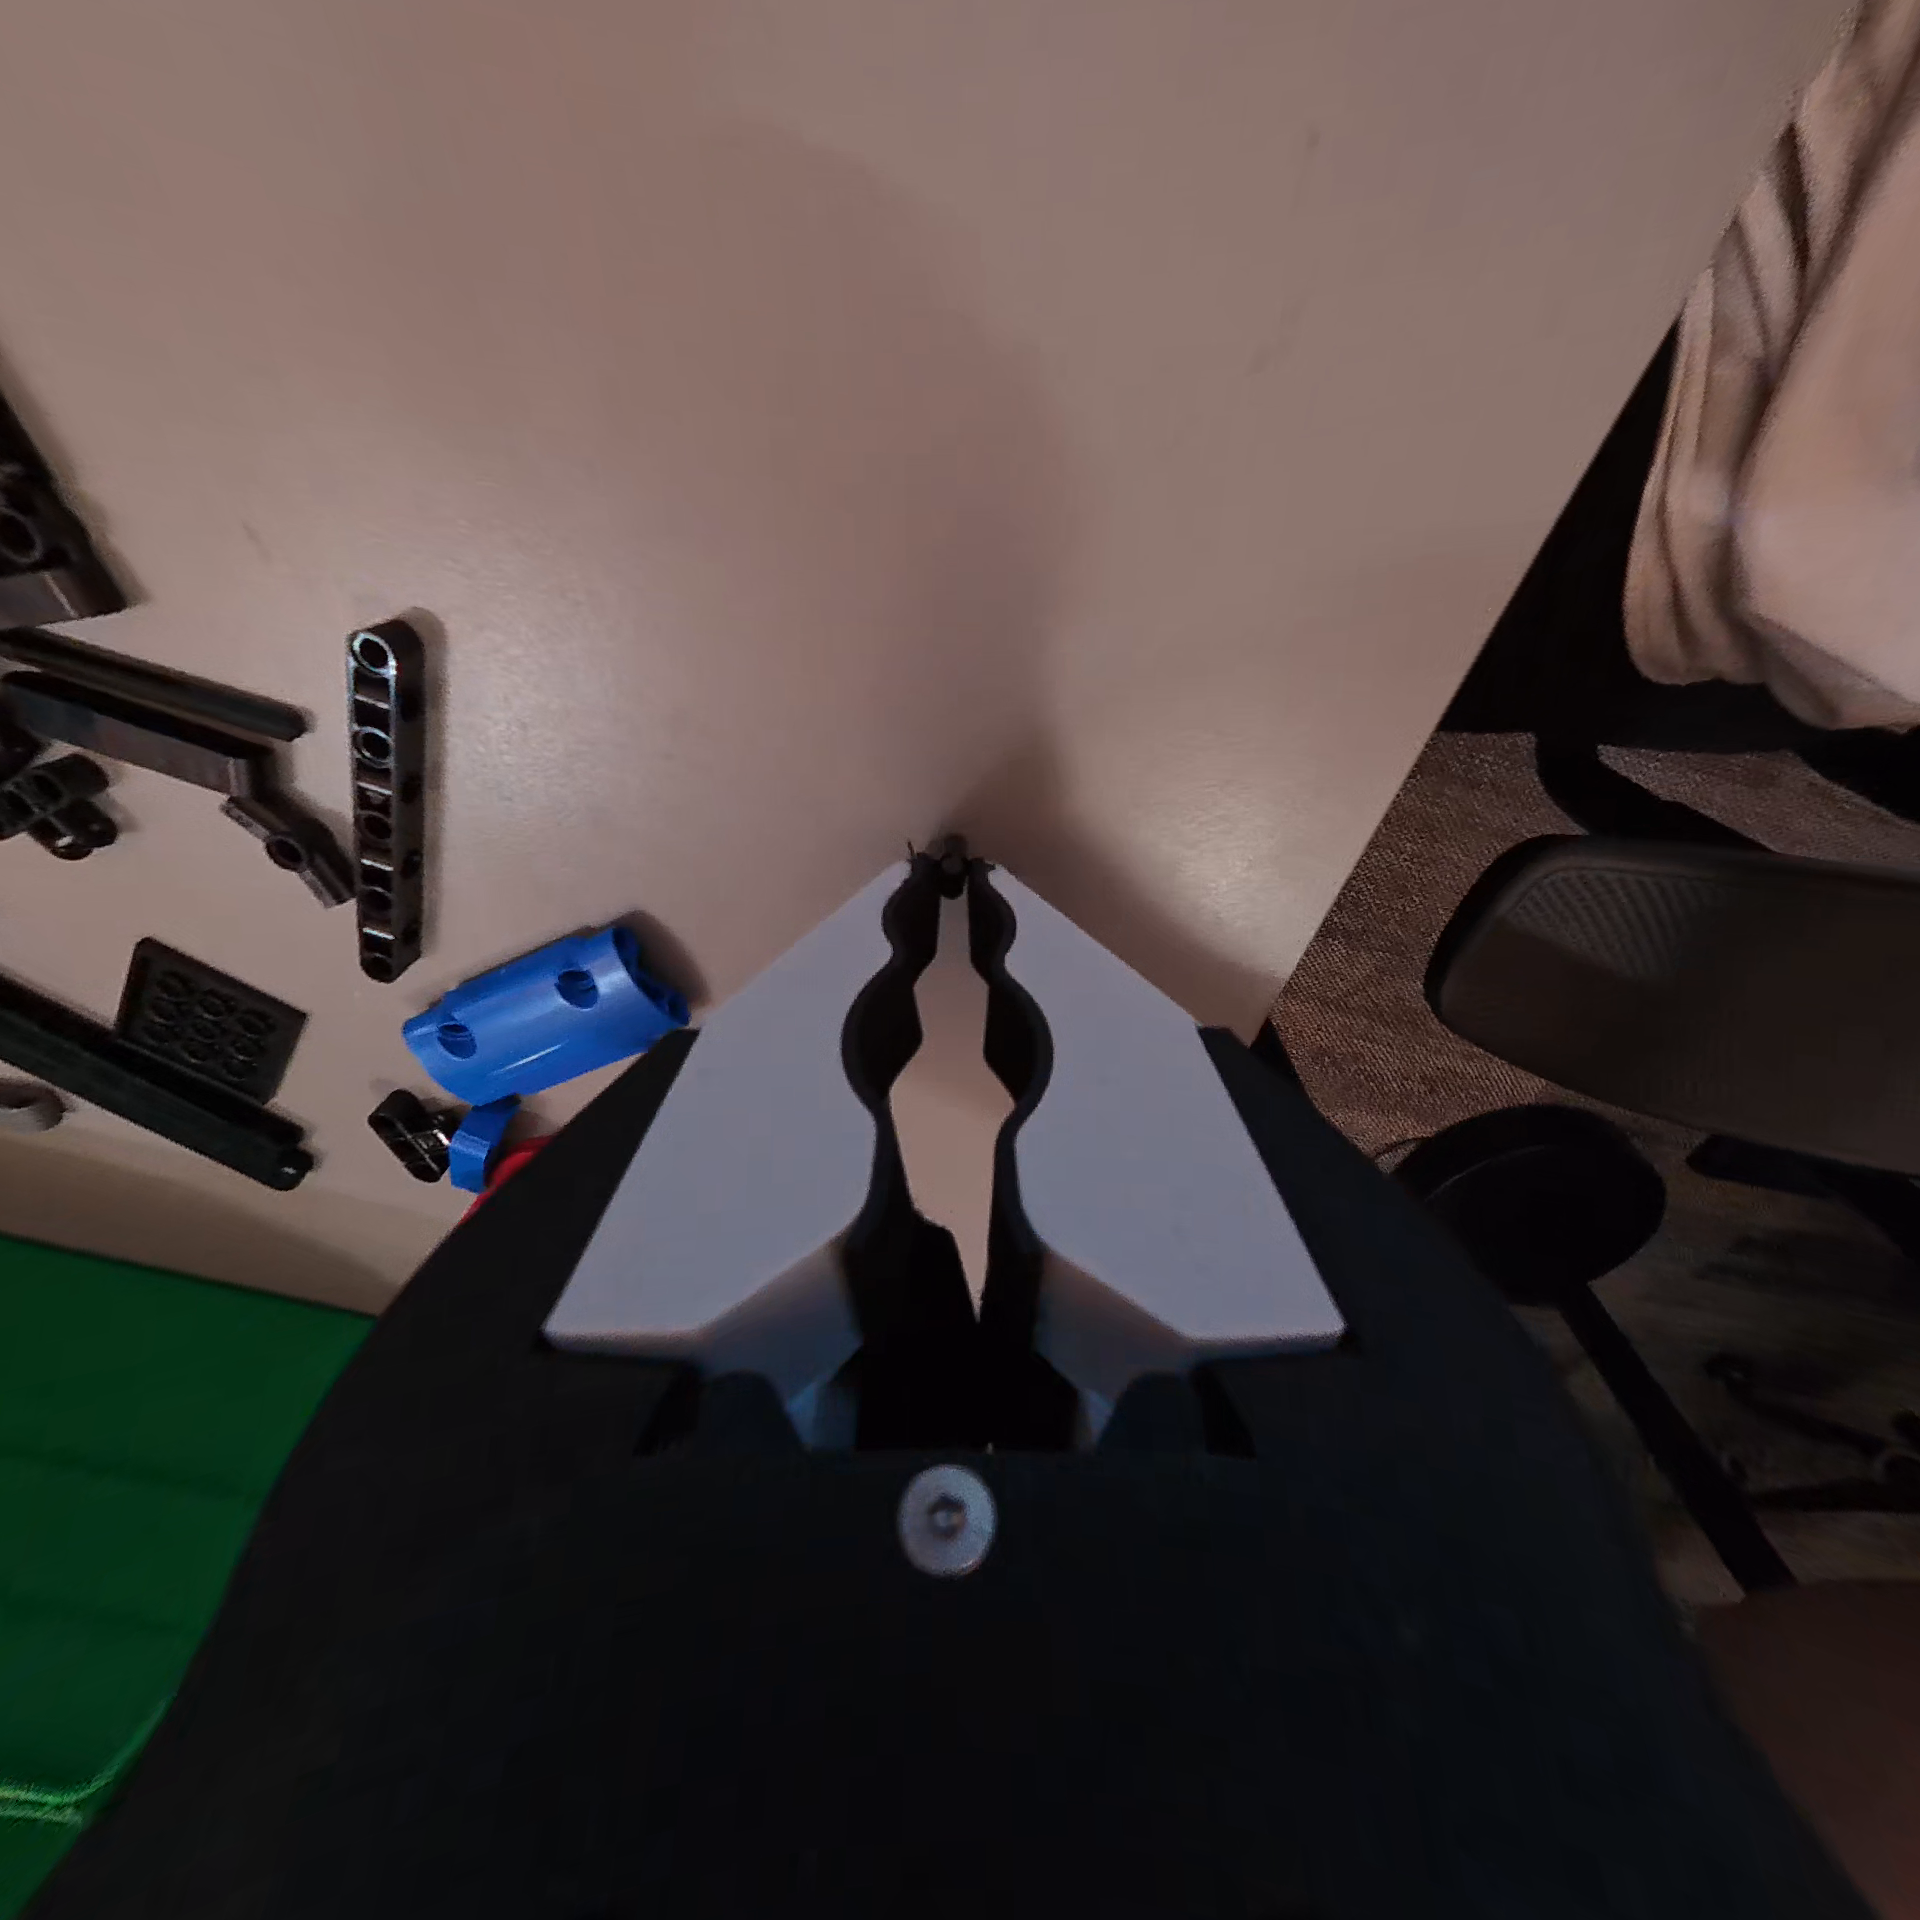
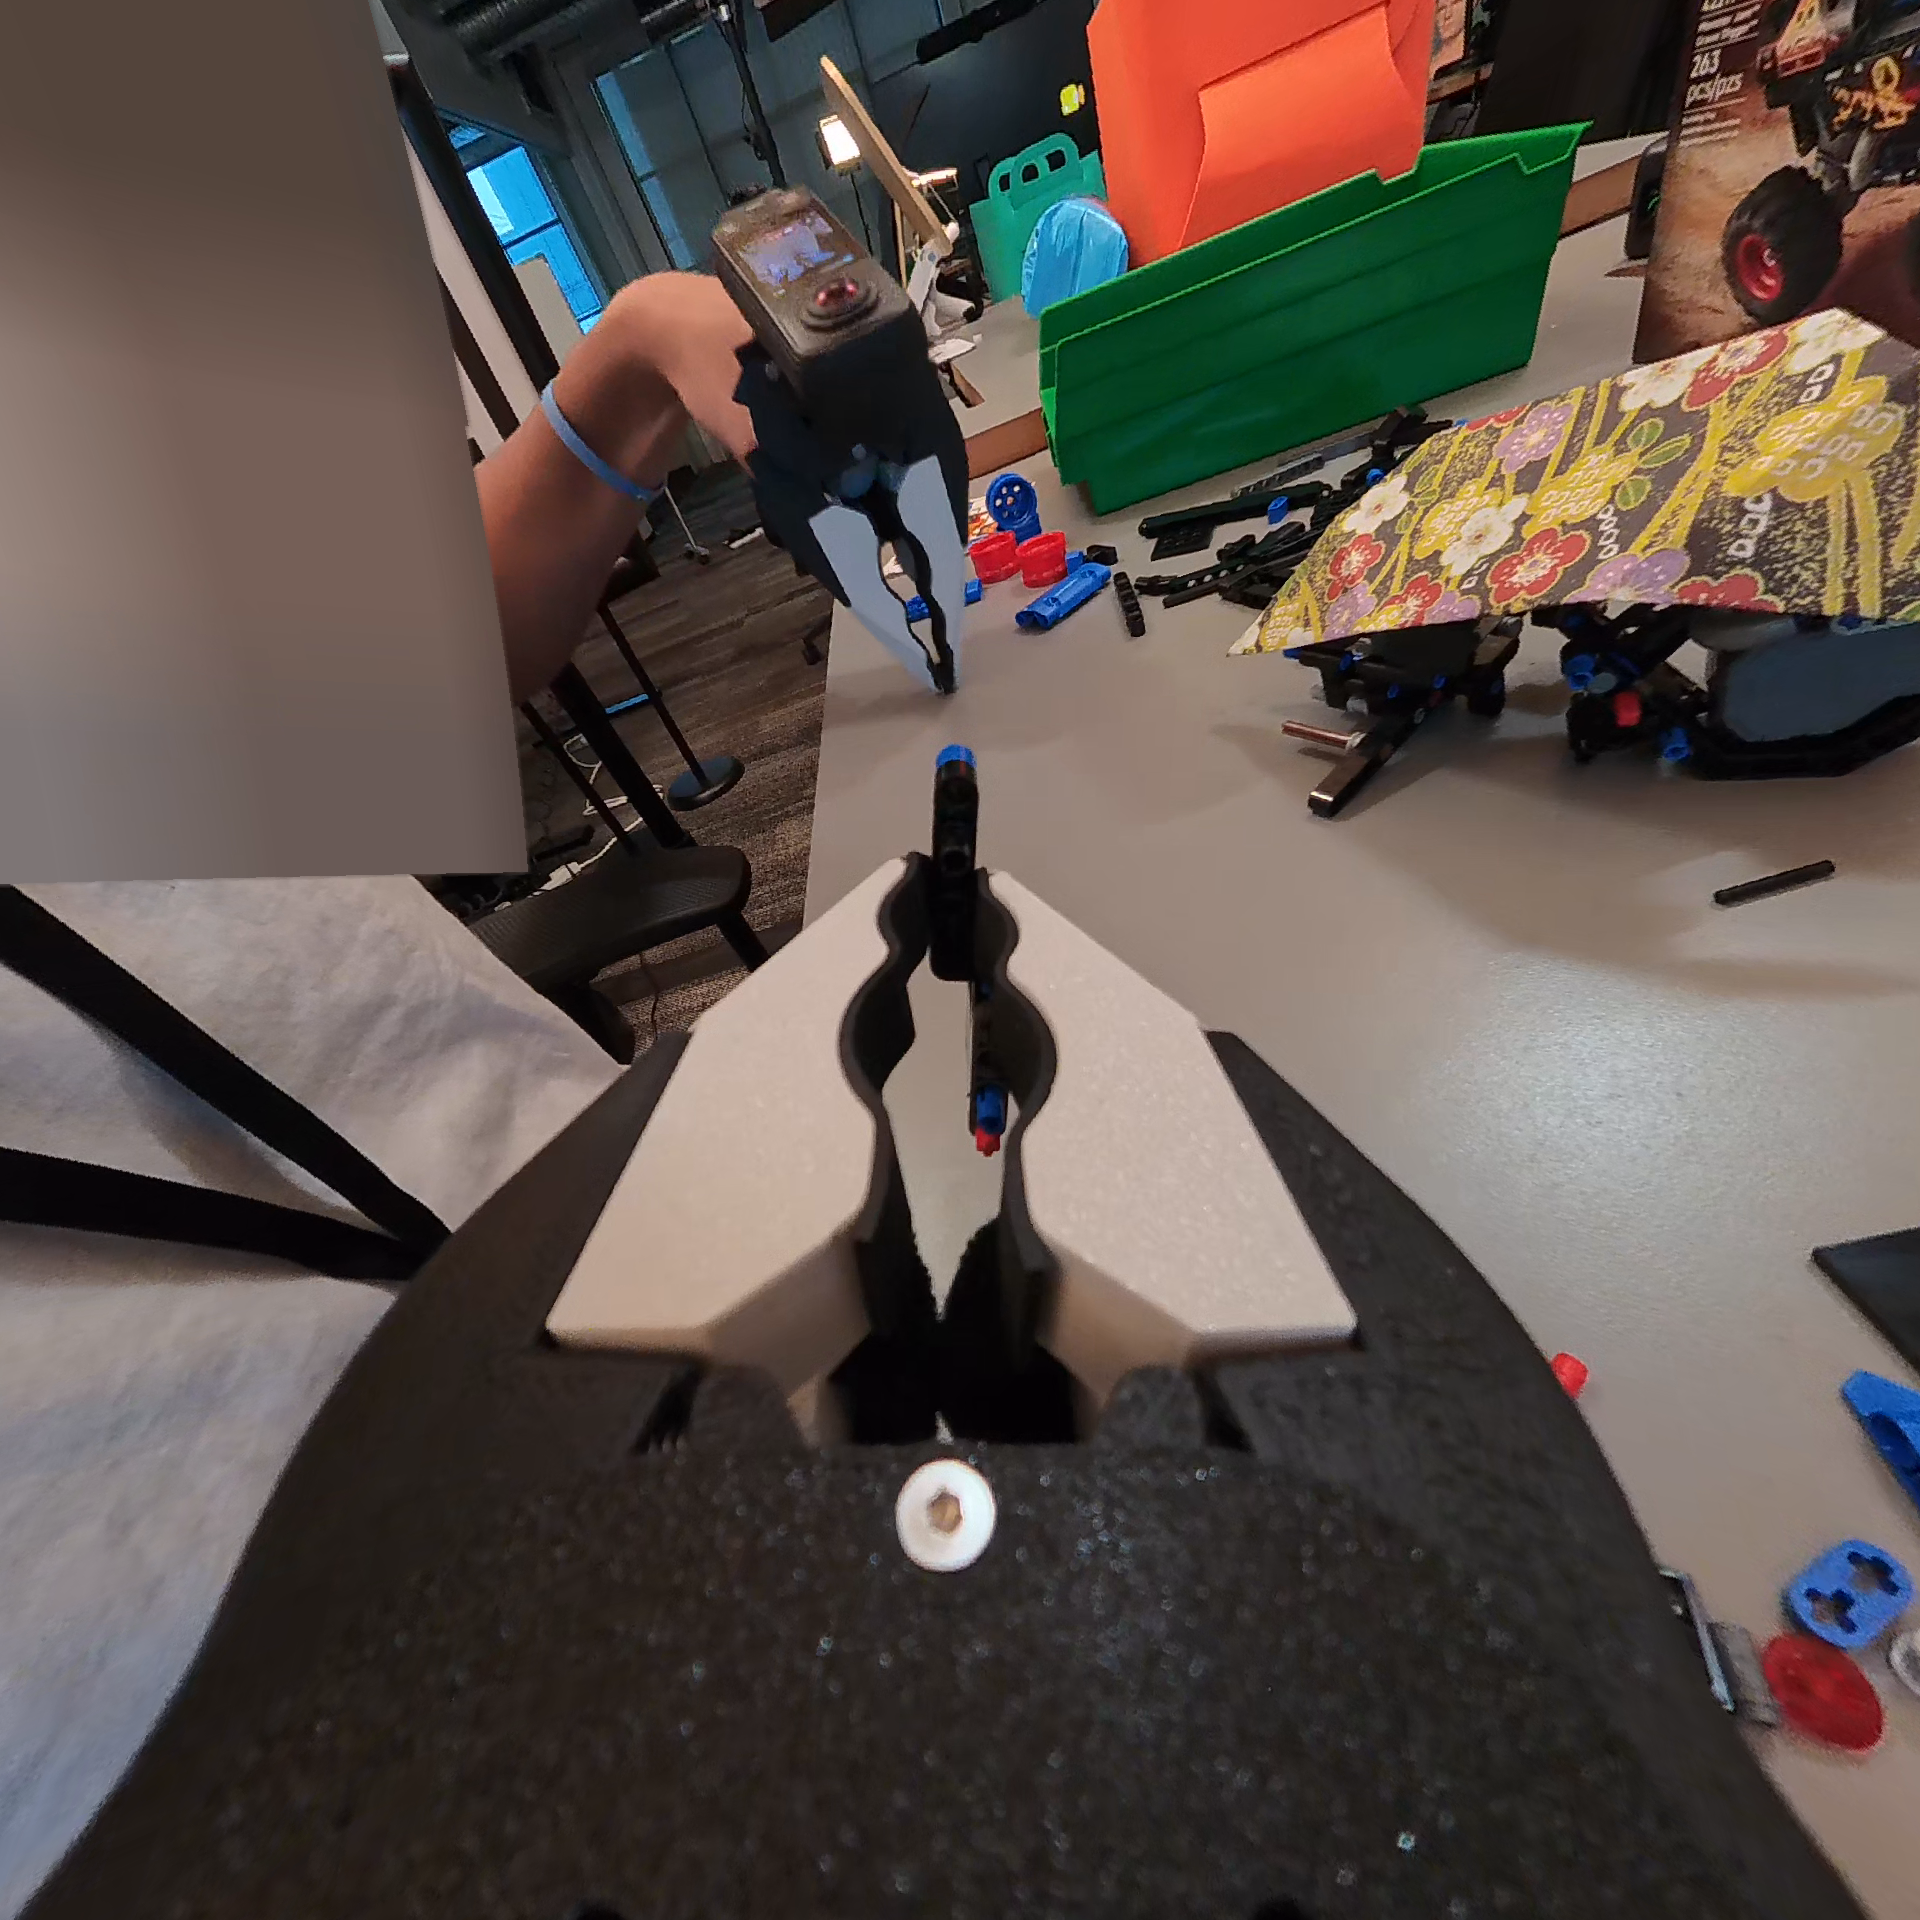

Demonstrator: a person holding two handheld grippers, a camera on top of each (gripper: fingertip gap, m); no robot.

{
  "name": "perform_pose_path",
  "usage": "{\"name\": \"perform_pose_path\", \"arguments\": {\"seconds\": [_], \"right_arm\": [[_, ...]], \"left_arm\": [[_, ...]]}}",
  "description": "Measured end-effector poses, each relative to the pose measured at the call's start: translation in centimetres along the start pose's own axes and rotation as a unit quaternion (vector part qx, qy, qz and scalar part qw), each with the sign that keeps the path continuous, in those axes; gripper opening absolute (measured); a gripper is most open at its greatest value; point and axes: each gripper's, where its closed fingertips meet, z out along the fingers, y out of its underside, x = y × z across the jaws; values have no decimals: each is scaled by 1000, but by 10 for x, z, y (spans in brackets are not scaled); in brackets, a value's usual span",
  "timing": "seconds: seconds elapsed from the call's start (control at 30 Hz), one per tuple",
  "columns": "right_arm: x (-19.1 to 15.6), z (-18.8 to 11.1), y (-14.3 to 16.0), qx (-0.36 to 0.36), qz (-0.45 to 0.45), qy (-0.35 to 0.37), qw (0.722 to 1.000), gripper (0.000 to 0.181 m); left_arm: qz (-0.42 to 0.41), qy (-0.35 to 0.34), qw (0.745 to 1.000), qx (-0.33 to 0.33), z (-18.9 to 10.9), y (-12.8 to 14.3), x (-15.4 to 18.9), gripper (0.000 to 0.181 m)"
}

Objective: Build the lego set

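In the right wrist view my right gripper (image 2: pixel 951 883) is shut on a thin black beam (image 2: pixel 954 831), held upright above the table. The beam has a blue pin (image 2: pixel 952 757) at its far end and a blue and red pin (image 2: pixel 985 1117) at its near end, between the jaws. My left gripper (image 1: pixel 951 868) is shut, tips down on the table, with a tiny black piece (image 1: pixel 951 850) pinched at the tips. It also shows in the right wrist view (image 2: pixel 940 675), held by a hand (image 2: pixel 644 364), just beyond the beam.
Loose parts lie left of the left gripper: a blue connector (image 1: pixel 545 1013), a black holed beam (image 1: pixel 384 790). A green bin (image 2: pixel 1299 312), patterned paper (image 2: pixel 1610 499) over a partial build (image 2: pixel 1455 675), a black axle (image 2: pixel 1771 883), red hubs (image 2: pixel 1023 556). The table edge (image 1: pixel 1455 707) is close. About 30 centimetres separates my left fingertips from my right.
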Motion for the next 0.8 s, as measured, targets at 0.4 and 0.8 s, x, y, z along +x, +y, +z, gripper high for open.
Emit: {"name": "perform_pose_path", "arguments": {"seconds": [0.4, 0.8], "right_arm": [[-2, 1, 1, -3, -1, -5, 1000, 6], [-2, 1, 1, -2, 0, -7, 1000, 6]], "left_arm": [[-10, -16, 998, 58, -8, -9, -3, 8], [-18, -2, 998, 63, -4, -5, -2, 7]]}}
